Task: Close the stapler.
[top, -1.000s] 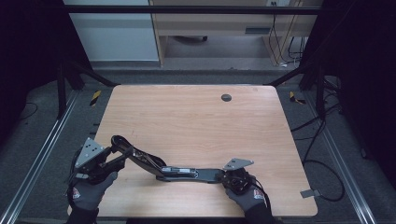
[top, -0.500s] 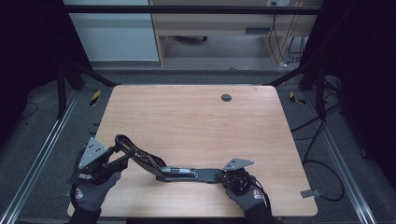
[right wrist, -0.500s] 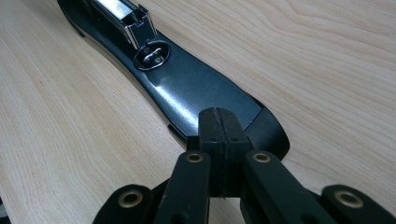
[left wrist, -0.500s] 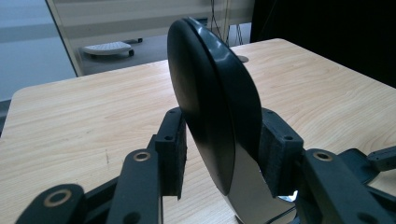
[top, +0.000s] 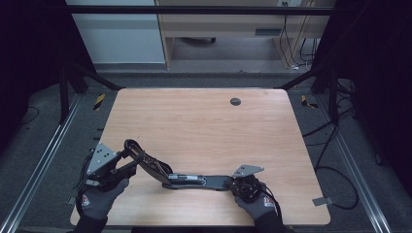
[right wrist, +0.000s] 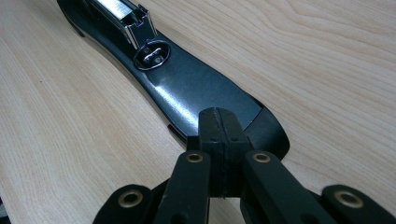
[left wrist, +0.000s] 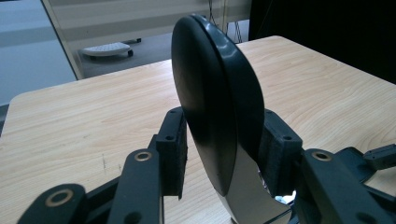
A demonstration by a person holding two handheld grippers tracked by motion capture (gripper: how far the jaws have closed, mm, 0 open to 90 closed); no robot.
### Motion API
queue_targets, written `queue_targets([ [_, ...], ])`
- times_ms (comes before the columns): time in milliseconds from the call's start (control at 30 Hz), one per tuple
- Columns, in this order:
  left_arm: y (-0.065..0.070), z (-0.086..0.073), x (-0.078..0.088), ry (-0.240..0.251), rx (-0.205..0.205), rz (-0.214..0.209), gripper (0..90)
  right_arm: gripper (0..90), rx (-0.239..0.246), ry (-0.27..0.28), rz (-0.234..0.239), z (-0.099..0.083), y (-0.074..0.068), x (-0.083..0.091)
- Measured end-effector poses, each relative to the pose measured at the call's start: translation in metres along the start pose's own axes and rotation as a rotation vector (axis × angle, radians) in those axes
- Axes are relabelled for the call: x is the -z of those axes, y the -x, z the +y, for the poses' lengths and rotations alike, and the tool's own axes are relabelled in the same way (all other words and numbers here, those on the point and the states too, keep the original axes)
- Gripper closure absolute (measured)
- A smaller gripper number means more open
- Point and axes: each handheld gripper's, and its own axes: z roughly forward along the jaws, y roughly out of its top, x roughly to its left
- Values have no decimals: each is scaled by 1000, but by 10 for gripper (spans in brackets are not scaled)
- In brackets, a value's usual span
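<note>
- stapler [right wrist: 201, 95]: glossy black plastic base, shiny metal anvil + magazine
- table [top: 204, 131]: pale wood grain, smooth, matt
- gripper pads [left wrist: 173, 149] beside stapler top: matt black, rough

Glossy black stapler [top: 194, 179] with silver metal on light woodgrain table [top: 204, 126].

This looks like a lab or test room set up for recording. A bare wooden tabletop [top: 204, 126] stands inside a dark metal frame [top: 73, 82] on grey carpet [top: 43, 131], with floor rails [top: 41, 160] beside it. Loose cables [top: 335, 145] trail at the right, and a plain desk [top: 218, 24] stands behind.
</note>
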Motion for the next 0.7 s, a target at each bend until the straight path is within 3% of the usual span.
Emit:
queue_targets([
  [700,13,6,-5,6,-22,-10,583,900,0,-2,3,0,0,0],
])
